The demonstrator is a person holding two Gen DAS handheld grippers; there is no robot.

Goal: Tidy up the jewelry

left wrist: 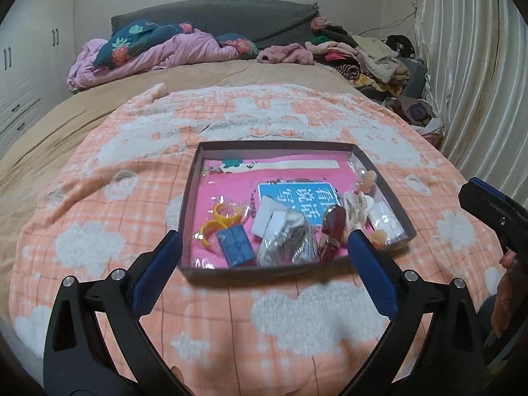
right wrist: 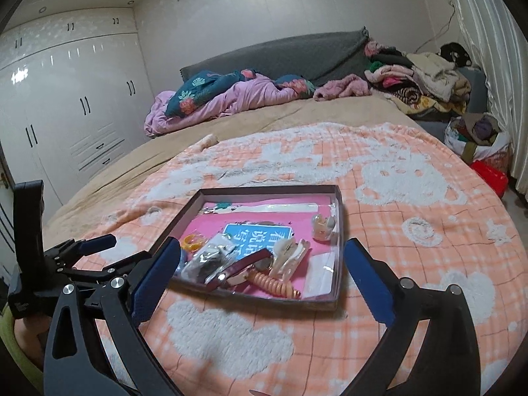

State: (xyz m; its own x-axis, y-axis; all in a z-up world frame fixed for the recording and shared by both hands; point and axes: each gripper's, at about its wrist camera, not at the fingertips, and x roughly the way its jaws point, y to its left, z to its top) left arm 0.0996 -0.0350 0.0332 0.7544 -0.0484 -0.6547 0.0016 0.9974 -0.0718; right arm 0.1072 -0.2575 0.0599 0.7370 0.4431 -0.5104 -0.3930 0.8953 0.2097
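Note:
A shallow dark box with a pink lining lies on an orange-and-white blanket on a bed. Inside it are yellow ring holders, a small blue case, a clear bag of dark jewellery, a red watch strap and a white hair clip. My left gripper stands open just before the box's near edge, nothing between its fingers. In the right wrist view the same box shows an orange coil tie near its front wall. My right gripper is open and empty there too.
A pink duvet and a pile of clothes lie at the head of the bed. White wardrobes stand to the left, a curtain to the right. A red container sits on the floor by the bed.

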